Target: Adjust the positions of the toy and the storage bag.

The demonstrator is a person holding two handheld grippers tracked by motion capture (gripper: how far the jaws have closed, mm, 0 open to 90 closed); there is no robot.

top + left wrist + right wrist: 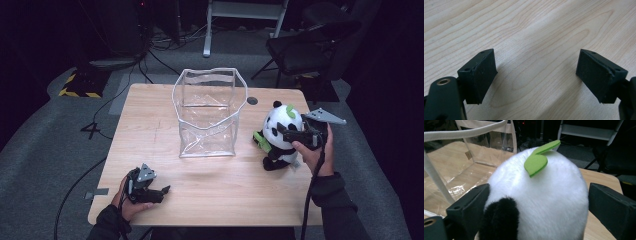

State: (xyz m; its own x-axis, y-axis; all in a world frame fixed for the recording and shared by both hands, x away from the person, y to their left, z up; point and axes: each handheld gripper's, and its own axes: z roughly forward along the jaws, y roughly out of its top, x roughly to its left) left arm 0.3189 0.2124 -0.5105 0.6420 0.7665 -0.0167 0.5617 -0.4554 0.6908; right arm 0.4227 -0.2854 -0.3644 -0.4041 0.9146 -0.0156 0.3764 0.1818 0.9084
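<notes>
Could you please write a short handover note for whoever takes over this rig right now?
Right gripper: jaws wide, either side of the panda toy's head; no firm grip visible yet.
Left gripper: open, holding nothing, low over the table near its front left corner.
Panda toy sits upright on the table, just right of the clear bag, which stands open at the middle.
Done: right gripper lined up on the toy.
Left, probably: close on the head, lift, set the toy into the bag.

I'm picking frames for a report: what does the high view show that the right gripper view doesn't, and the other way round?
High view alone: the left gripper resting open on the table, and the panda's whole body. Right gripper view alone: the right gripper with jaws open either side of the panda's head. Both: panda, clear bag, green leaf.
</notes>
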